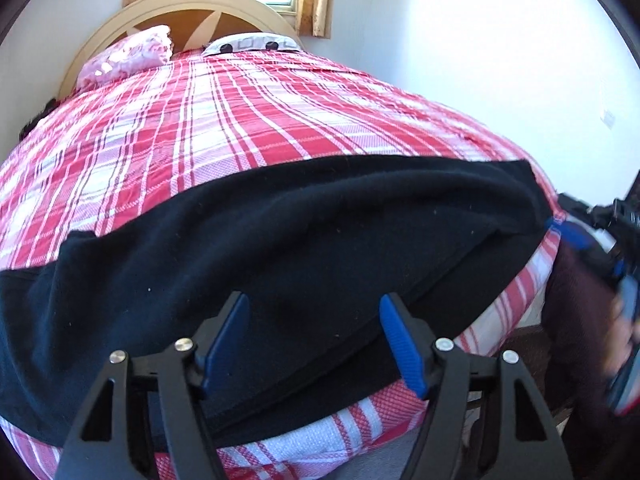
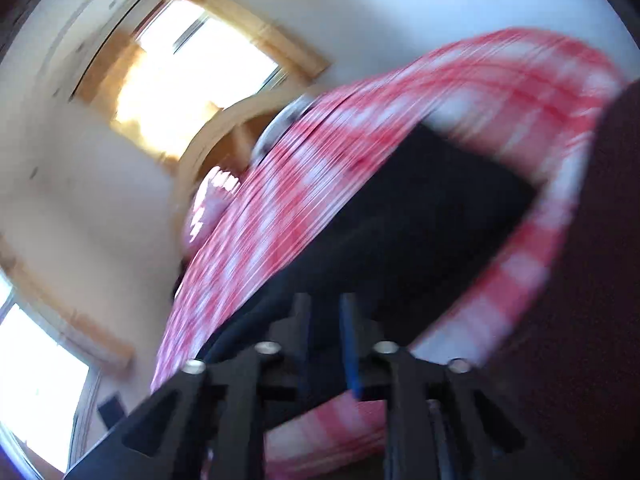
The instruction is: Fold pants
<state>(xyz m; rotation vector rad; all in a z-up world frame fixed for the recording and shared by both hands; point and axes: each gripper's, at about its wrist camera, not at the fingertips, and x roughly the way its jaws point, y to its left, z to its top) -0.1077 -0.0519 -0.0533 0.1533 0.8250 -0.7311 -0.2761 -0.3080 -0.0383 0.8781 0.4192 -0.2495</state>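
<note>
Black pants lie folded lengthwise across the near edge of a bed with a red and white plaid cover. My left gripper is open just above the pants' near edge, holding nothing. The right wrist view is blurred and tilted. In it the pants stretch away from my right gripper, whose blue-padded fingers stand close together with a narrow gap, right over the dark cloth. Whether they pinch the cloth cannot be seen. The right gripper also shows at the right edge of the left wrist view.
A pink pillow and a white patterned pillow lie by the wooden headboard. A bright window is behind the bed. A white wall runs along the bed's right side. The person's dark red clothing is at the right.
</note>
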